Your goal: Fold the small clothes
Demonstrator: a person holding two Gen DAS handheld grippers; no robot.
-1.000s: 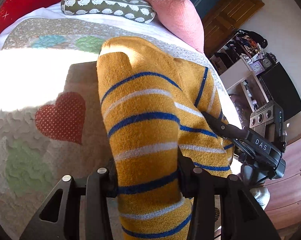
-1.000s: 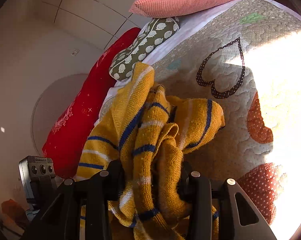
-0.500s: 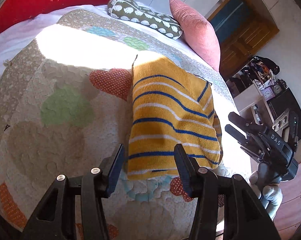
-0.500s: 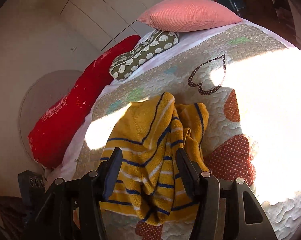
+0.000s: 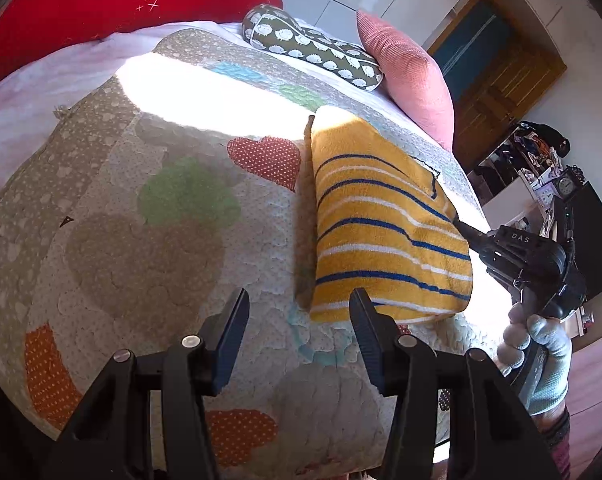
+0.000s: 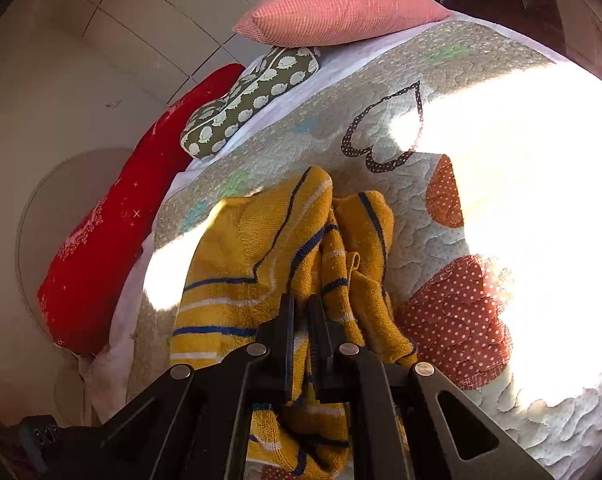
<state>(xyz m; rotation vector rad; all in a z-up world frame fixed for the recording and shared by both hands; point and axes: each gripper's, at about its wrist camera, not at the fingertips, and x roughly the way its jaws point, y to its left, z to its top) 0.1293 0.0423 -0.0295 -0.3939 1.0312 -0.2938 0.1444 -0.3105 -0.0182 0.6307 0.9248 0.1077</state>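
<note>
A yellow knit garment with blue and white stripes (image 5: 381, 224) lies folded on the quilt (image 5: 141, 240). My left gripper (image 5: 299, 308) is open and empty, just in front of the garment's near left corner. My right gripper (image 5: 467, 232) reaches in from the right, its tip at the garment's right edge. In the right wrist view the right gripper (image 6: 301, 304) has its fingers nearly together over the garment's bunched folds (image 6: 285, 248); whether cloth is pinched between them does not show.
A red bolster (image 5: 101, 8), a green patterned cushion (image 5: 313, 44) and a pink pillow (image 5: 409, 72) lie at the head of the bed. Shelves and a wooden door (image 5: 501, 80) stand beyond the bed's right side. Bright sun patches wash out parts of the quilt.
Both grippers let go of the lifted garment and it was laid down folded. The left gripper drew back open. The right gripper then closed its fingers at the garment's right edge.
</note>
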